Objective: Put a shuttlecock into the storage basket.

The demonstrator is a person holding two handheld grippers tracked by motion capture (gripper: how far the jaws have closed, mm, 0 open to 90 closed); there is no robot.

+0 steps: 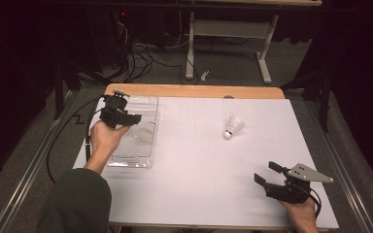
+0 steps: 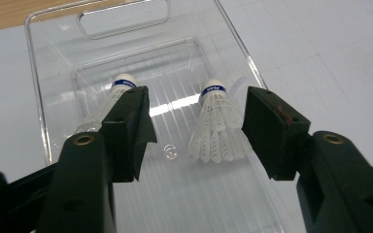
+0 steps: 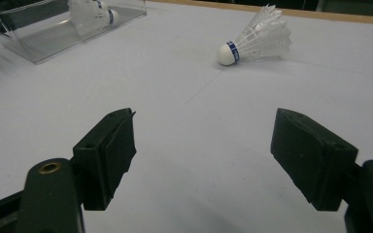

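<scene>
A clear plastic tray (image 1: 143, 104) sits at the table's left side, and my left gripper (image 1: 128, 118) hovers over it. In the left gripper view that gripper (image 2: 197, 109) is open above the tray (image 2: 53, 58). One white shuttlecock (image 2: 216, 128) lies between the jaws without touching them, and a second (image 2: 121, 83) is half hidden behind the left jaw. A third shuttlecock (image 1: 233, 126) lies on its side on the white mat, right of centre. My right gripper (image 1: 267, 173) is held open near the front right edge, empty, facing that shuttlecock (image 3: 260, 39).
A white gridded mat (image 1: 199, 160) covers the wooden table (image 1: 194, 90). Beyond the table's far edge are floor cables (image 1: 141, 56) and a white desk frame (image 1: 228, 34). The right gripper view has the tray (image 3: 39, 36) at far left.
</scene>
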